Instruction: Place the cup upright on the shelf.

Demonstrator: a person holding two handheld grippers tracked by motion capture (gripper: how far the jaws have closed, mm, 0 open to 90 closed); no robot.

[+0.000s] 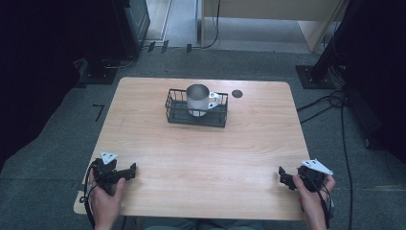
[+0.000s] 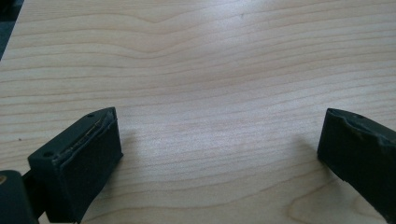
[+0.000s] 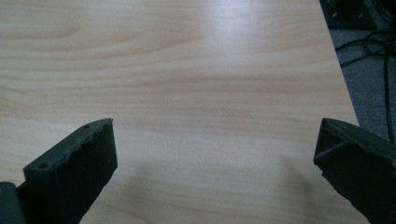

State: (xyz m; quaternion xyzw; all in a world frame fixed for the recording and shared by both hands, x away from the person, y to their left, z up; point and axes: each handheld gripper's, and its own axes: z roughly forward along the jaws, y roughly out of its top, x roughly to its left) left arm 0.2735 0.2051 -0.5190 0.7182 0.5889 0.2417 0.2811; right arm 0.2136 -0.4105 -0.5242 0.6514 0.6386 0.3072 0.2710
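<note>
A light wooden table [image 1: 201,158] sits on grey carpet, with dark equipment stands and loose cables at its far corners. Toward the table's far edge, about midway across, stands a black wire basket [image 1: 178,111], and upright inside it is a metal mug [image 1: 197,98] with a white handle that points to the right. Just beyond the basket's right end, a small dark round disc [image 1: 237,94] lies on the wood. At the near edge, a person's two hands each rest a handheld tool on the tabletop, well apart from each other and from the basket. The left gripper [image 1: 132,169], at the near left corner, has its jaws spread wide with nothing between them; in the left gripper view only bare wood grain lies in the gap. The right gripper [image 1: 283,175], at the near right corner, is likewise spread wide and empty over bare wood near the table's right edge.
</note>
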